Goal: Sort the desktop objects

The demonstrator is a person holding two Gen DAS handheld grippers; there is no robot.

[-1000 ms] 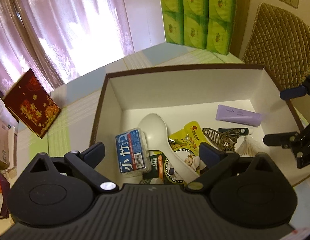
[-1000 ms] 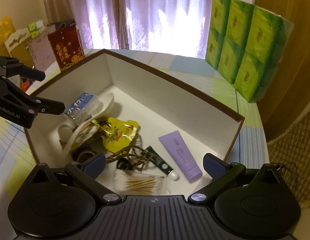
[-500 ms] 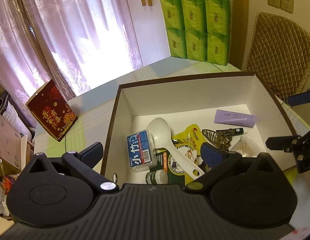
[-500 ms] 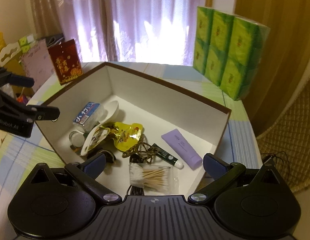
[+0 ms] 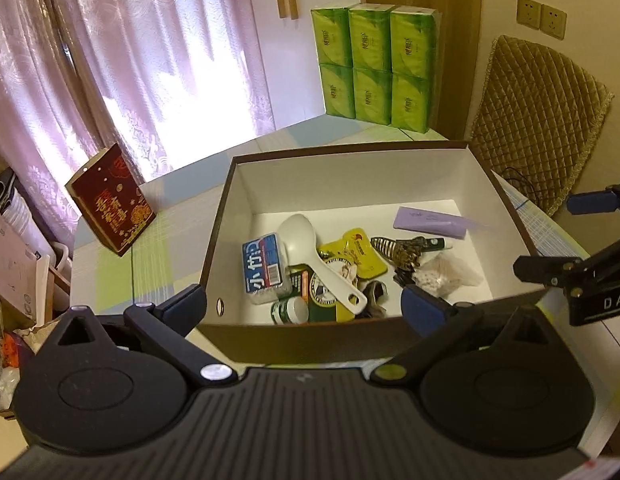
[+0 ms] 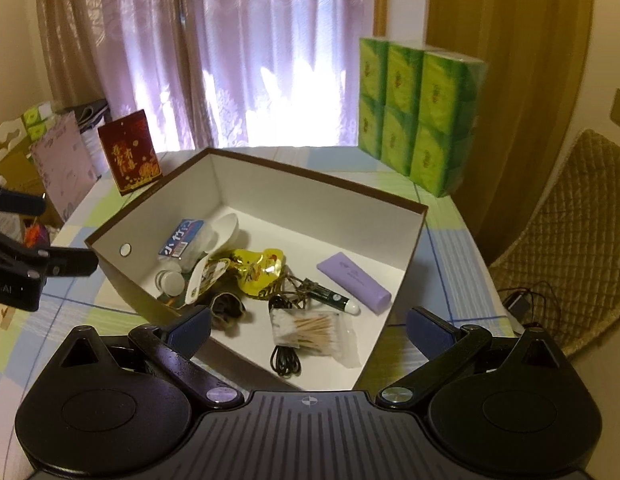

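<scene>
Hovering with jaws spread wide and empty, the left gripper (image 5: 304, 304) and right gripper (image 6: 308, 320) frame the box (image 5: 389, 184) at centre frame; its clutter looks gathered, sorting apparently near done.

Over the last second both tools have drawn back and risen from the brown cardboard box with the white inside (image 5: 389, 184). A second ago the left tool (image 5: 304, 306), its jaws spread wide, hung over the box's contents; now its fingertips sit at the near wall, one outside the left corner. The right tool (image 6: 308, 326) (equally wide apart) has backed off likewise, its right fingertip now outside the box, over the checked worktop (image 6: 449, 264). More of the room shows: the stacked green tissue packs (image 5: 375, 66) and the red printed gift bag (image 5: 112, 208) appear whole.
</scene>
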